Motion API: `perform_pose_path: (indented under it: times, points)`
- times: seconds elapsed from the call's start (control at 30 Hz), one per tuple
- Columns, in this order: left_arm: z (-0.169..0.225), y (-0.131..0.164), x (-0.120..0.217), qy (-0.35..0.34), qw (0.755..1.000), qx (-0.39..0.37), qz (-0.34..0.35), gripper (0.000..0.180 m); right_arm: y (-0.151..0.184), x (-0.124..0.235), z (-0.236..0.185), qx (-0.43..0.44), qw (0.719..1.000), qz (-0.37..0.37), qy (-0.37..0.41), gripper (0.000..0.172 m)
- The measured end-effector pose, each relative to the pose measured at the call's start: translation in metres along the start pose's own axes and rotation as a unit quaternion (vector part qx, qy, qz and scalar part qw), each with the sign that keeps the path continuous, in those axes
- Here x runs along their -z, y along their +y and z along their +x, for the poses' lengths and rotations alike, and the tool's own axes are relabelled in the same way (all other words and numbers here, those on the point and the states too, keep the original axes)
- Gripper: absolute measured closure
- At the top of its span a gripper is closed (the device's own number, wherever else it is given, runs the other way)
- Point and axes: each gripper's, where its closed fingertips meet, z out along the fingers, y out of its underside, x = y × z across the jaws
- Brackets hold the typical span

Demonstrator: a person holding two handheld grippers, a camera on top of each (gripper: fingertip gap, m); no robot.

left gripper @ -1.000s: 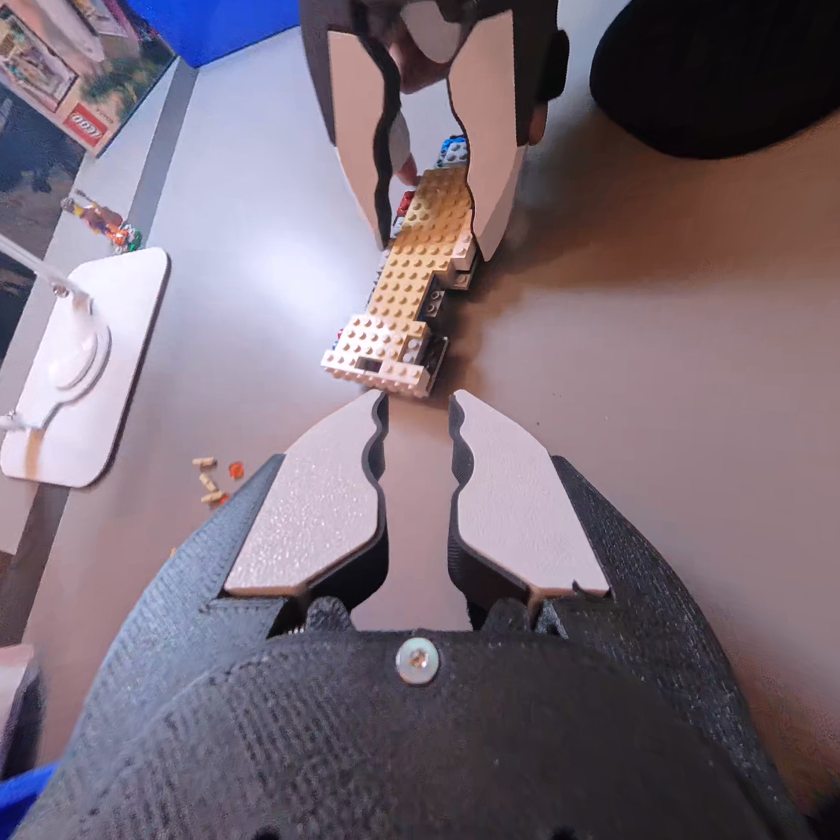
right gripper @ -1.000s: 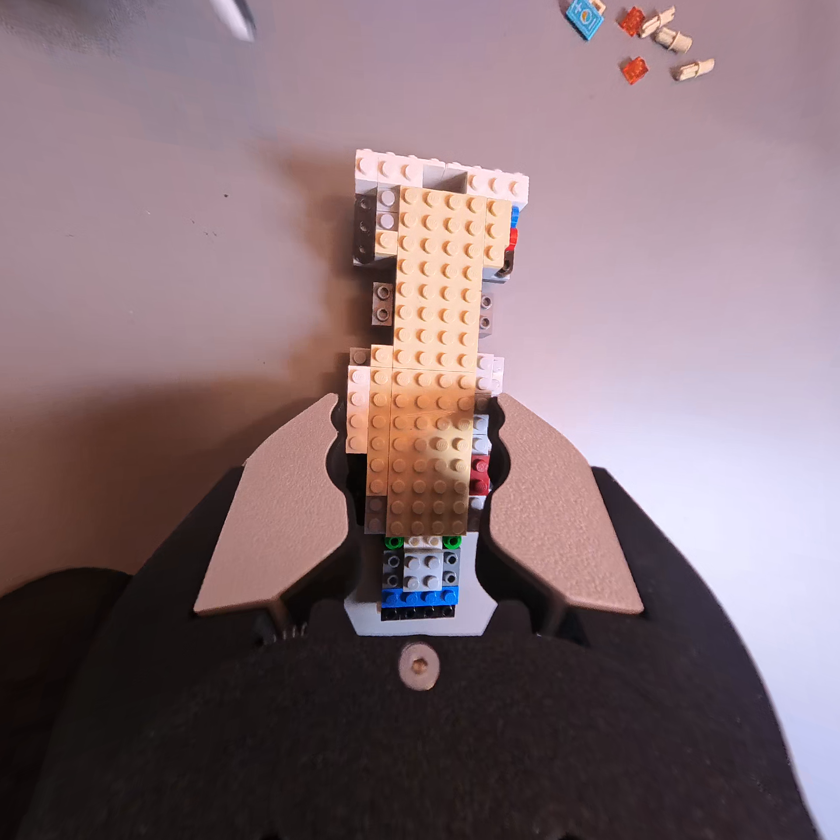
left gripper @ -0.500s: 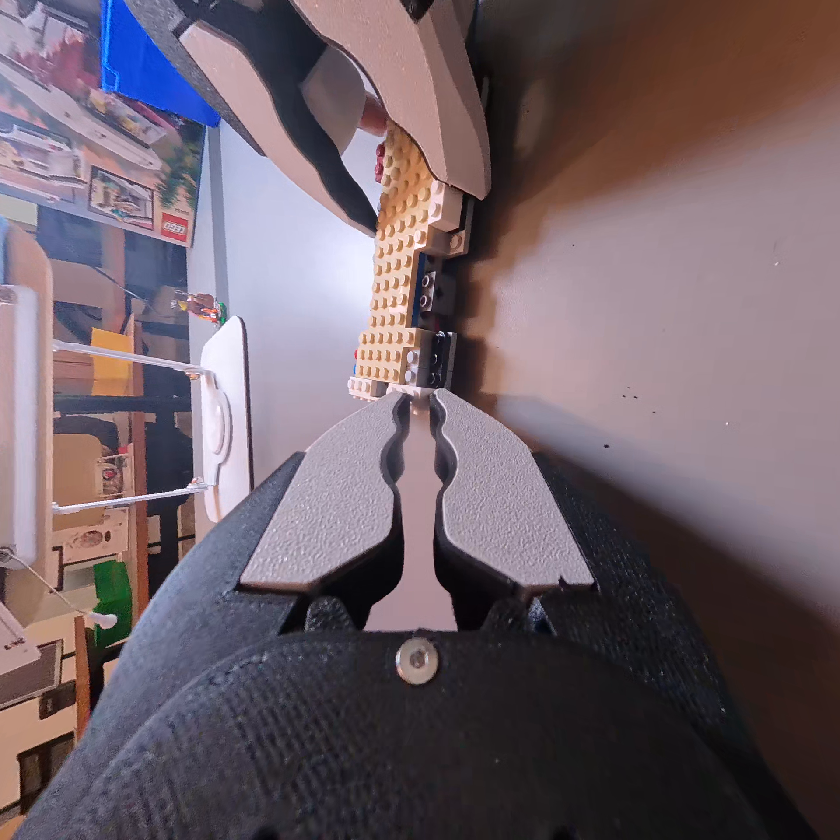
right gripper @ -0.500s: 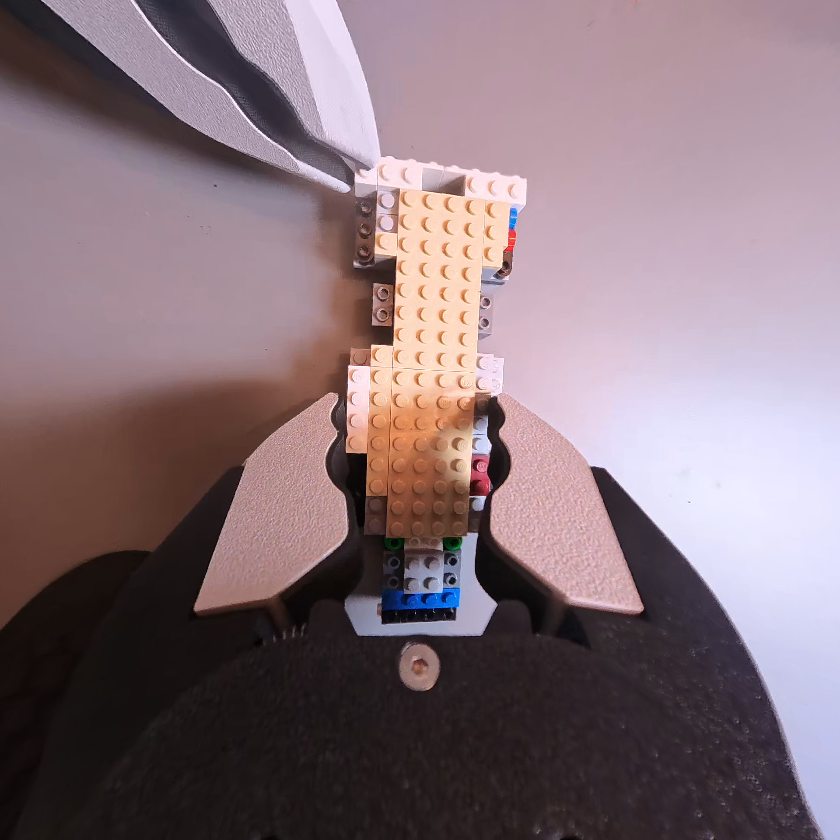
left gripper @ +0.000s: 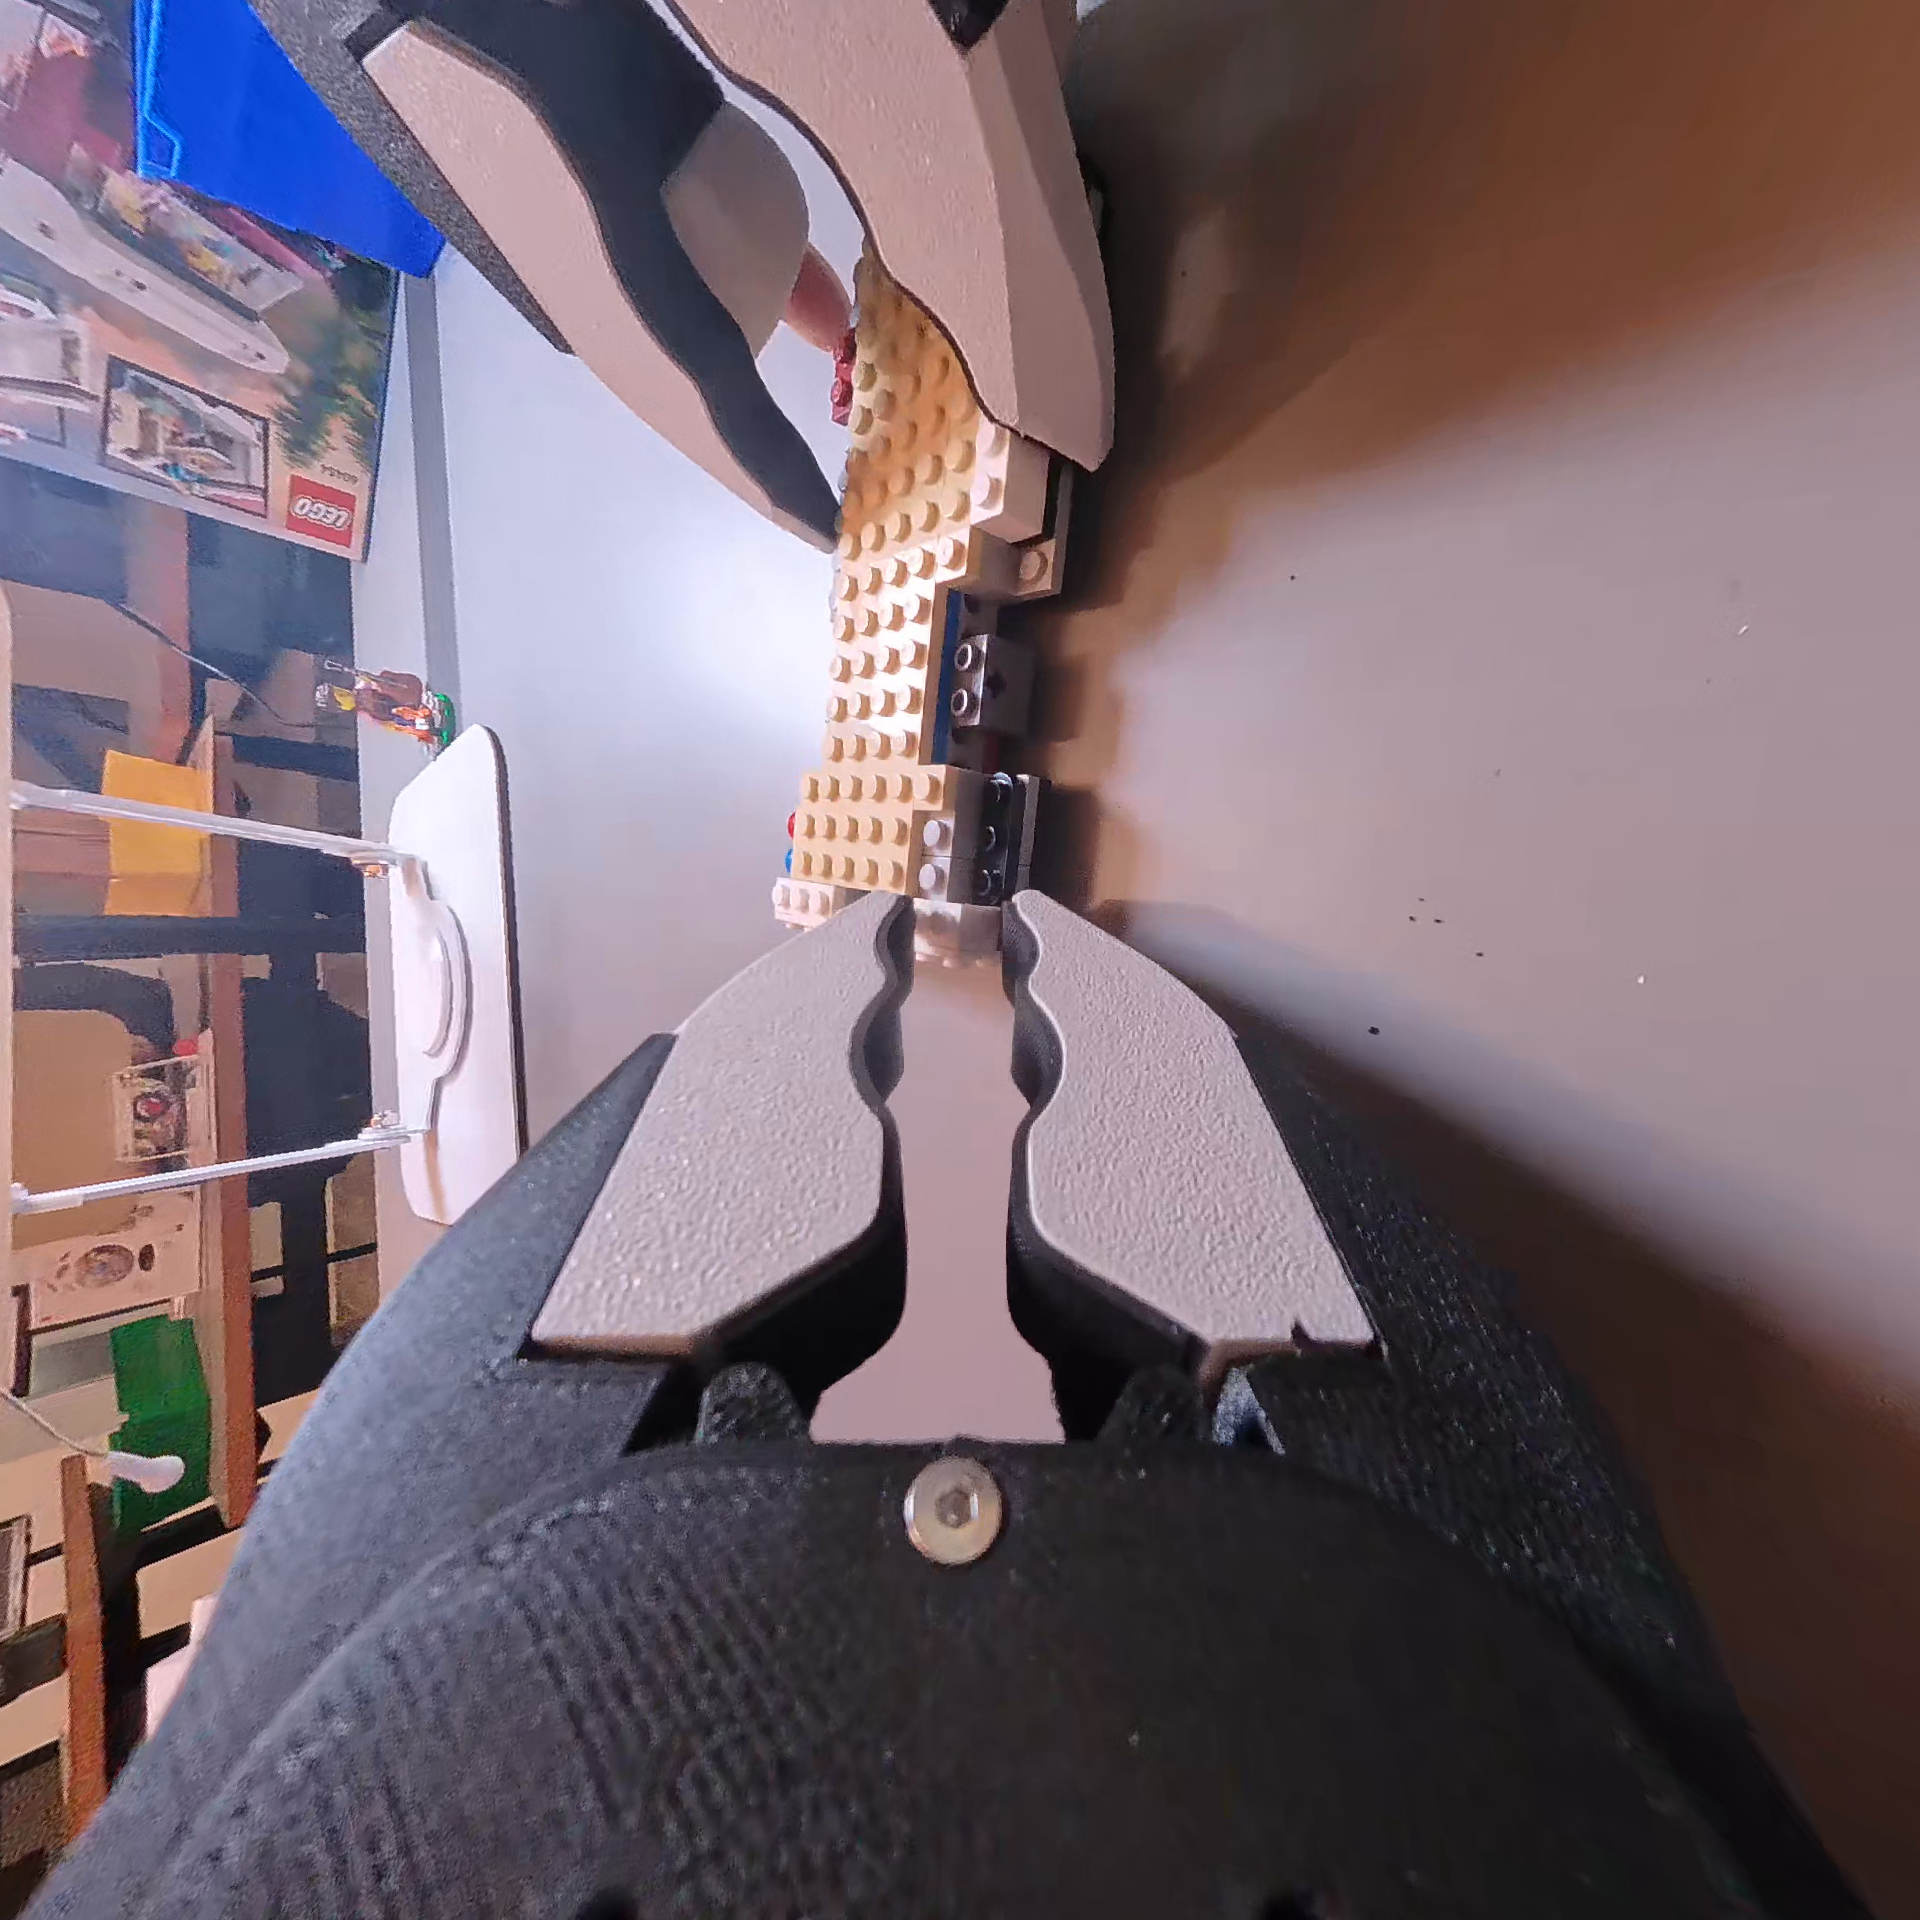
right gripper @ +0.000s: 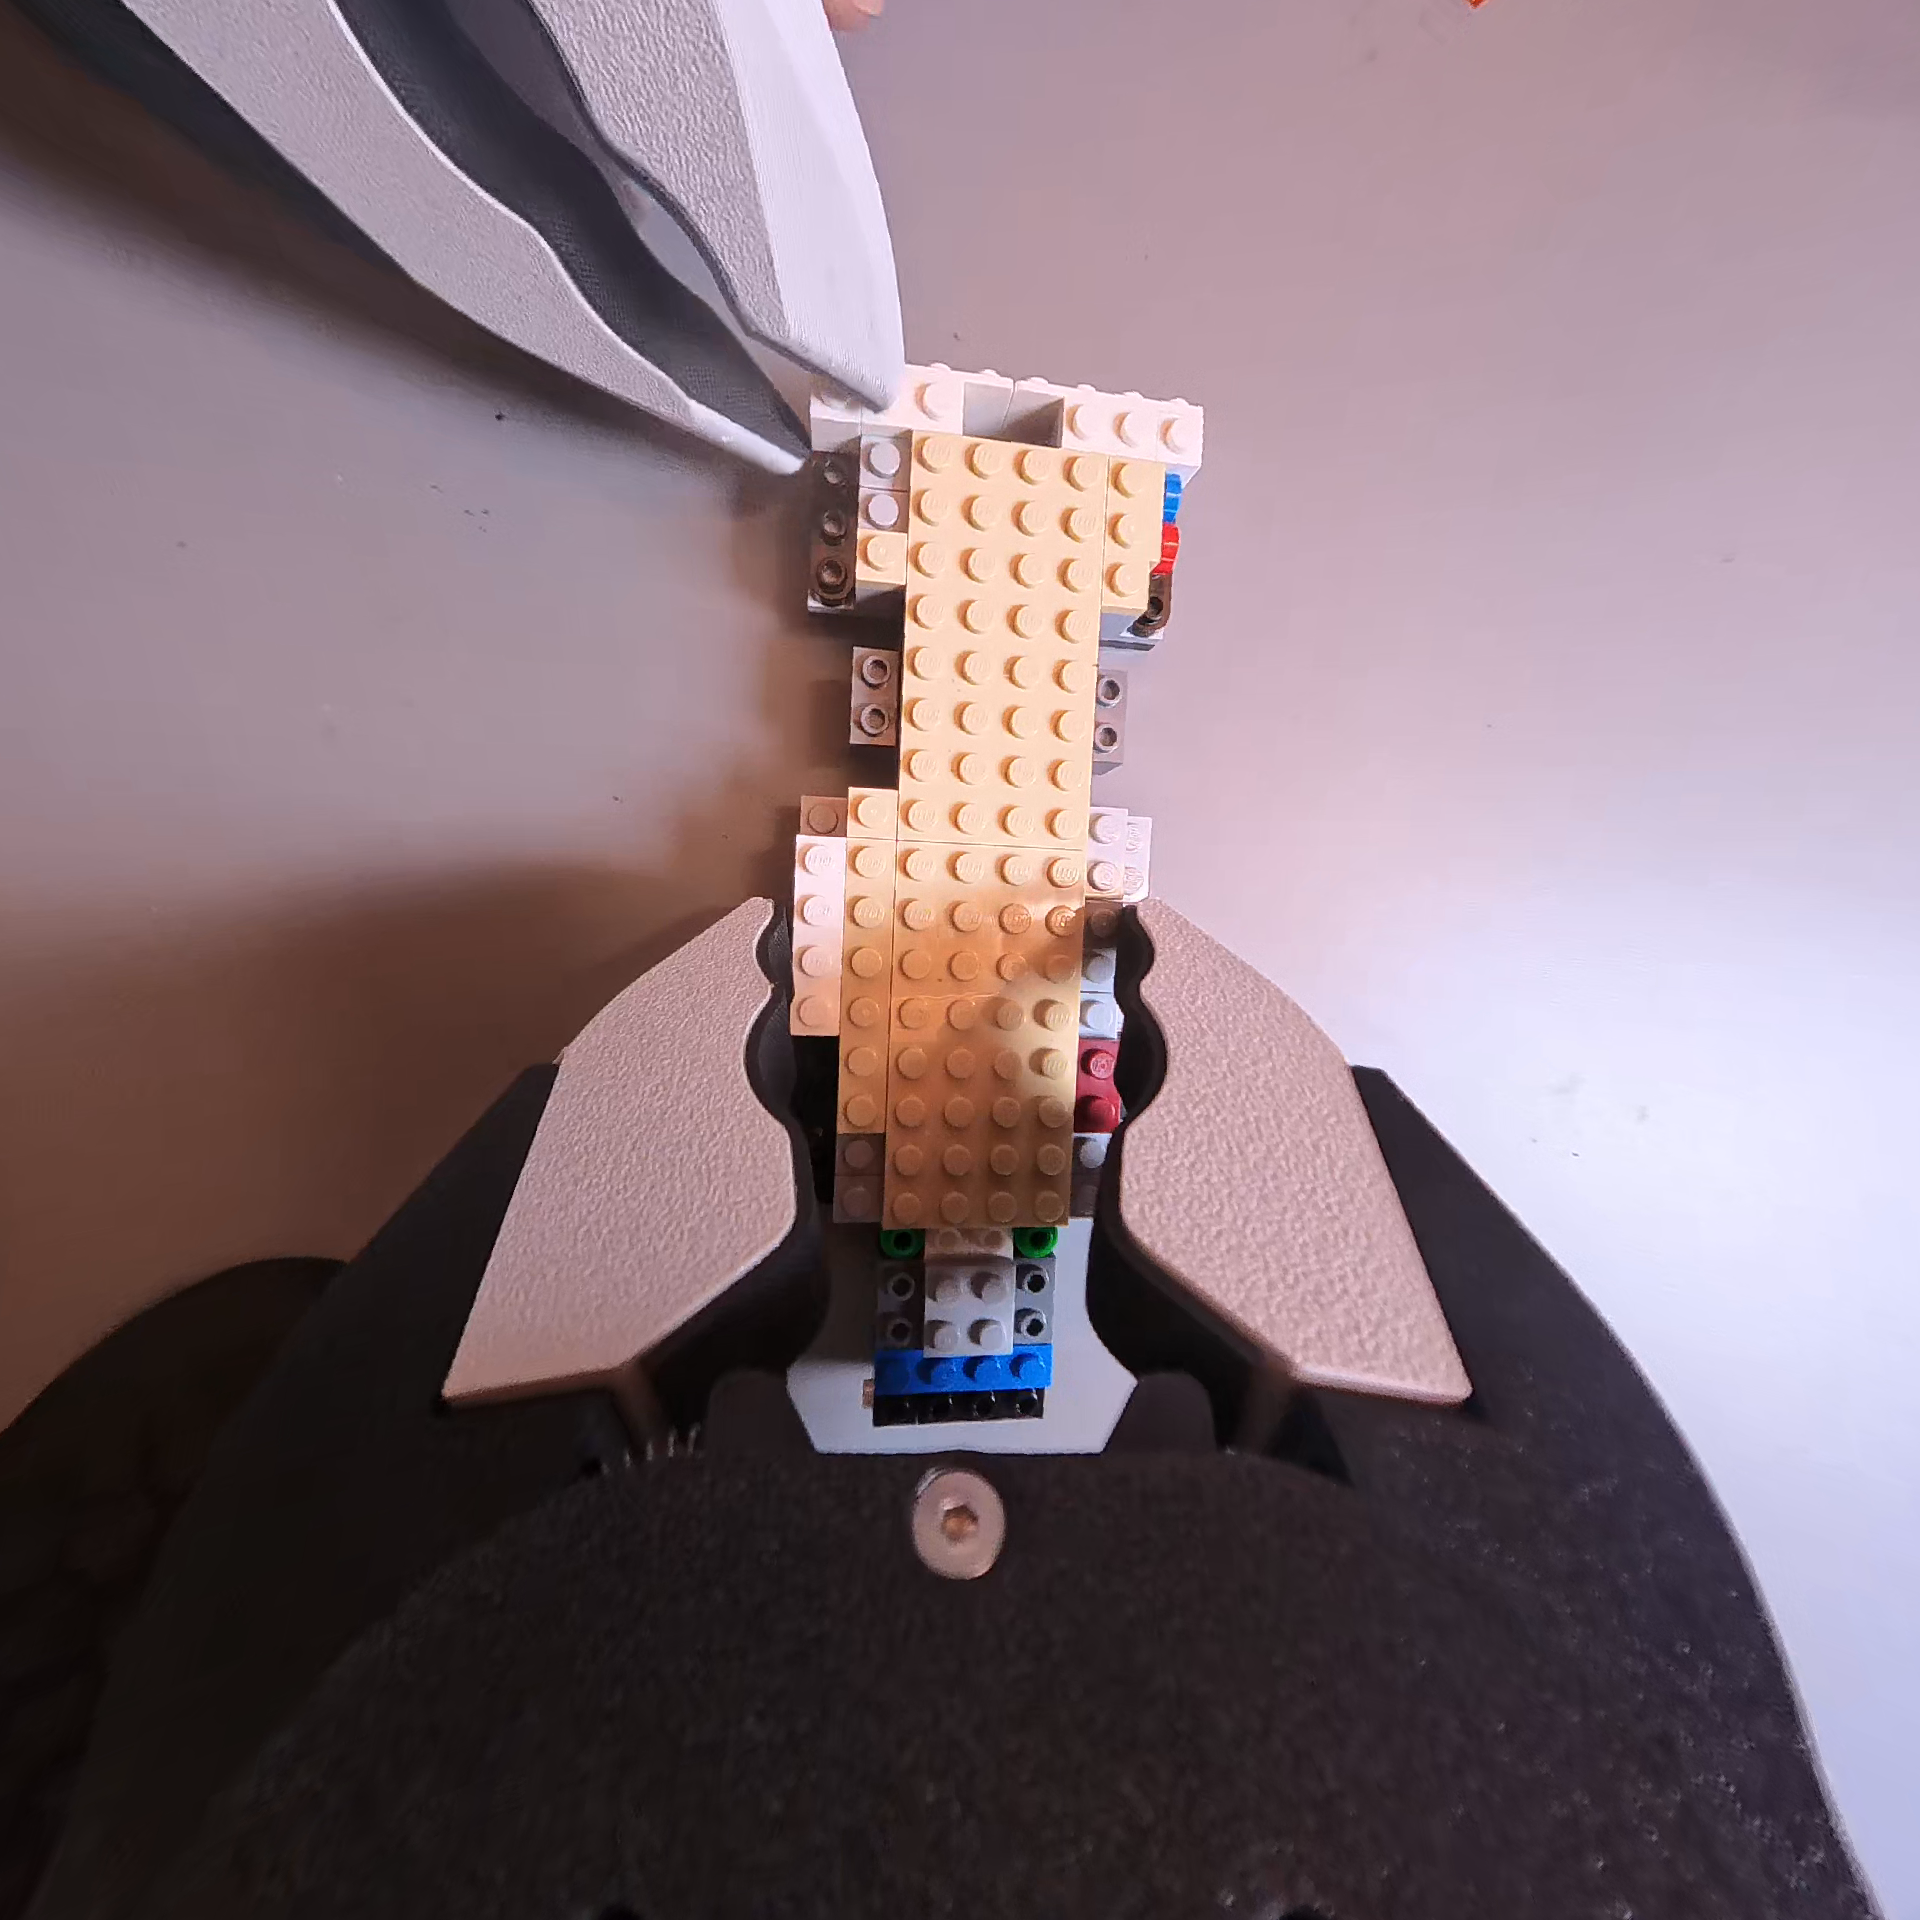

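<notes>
Brick model: long assembly (right gripper: 987,790) with a tan studded top plate, white, grey, blue, red, green and black bricks along its edges; lies flat on the grey bench (right gripper: 1507,623), spanning the space between the two grippers
Right gripper: own view places it (right gripper: 954,956) astride the near end of the model; both fingers (right gripper: 665,1122) press the model's long sides, white bricks against one pad, grey and dark red bricks against the other; the model is pinched
Model near end: green, grey, blue and black bricks (right gripper: 961,1340) sit deep between the right fingers, close to the gripper body
Left gripper: own view places it (left gripper: 956,925) at the opposite end of the model, rolled so the bench stands almost vertical in that view
Left fingers: narrow gap; tips (left gripper: 831,966) close on a small white brick (left gripper: 954,935) projecting from the model's end row, a pad against each side of it
Cross-check: right wrist view shows the left fingers (right gripper: 831,312) meeting the white end row at its corner
Far field, bench: white flat stand base (left gripper: 457,966) with clear rods, small figure (left gripper: 400,707), printed toy box (left gripper: 187,353), blue bin (left gripper: 270,145)
Far field, background: shelving and cartons beyond the bench edge, blurred
</notes>
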Motion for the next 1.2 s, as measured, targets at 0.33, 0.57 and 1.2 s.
perform_pose_path:
  times: [0.33, 0.57, 1.2]
  points:
    - [0.005, -0.019, 0.014, -0.021, 0.997, -0.044, 0.053, 0.176, 0.002, 0.001, 0.005, -0.016, 1.000, 0.002, 0.001, 0.112]
    - [-0.055, -0.017, 0.070, -0.067, 0.985, 0.107, 0.116, 0.180, 0.007, 0.004, 0.009, -0.017, 1.000, 0.001, 0.010, 0.112]
    - [0.055, -0.043, 0.000, 0.203, 0.961, 0.172, 0.074, 0.171, -0.021, 0.041, -0.016, 0.081, 0.990, 0.112, 0.011, 0.121]
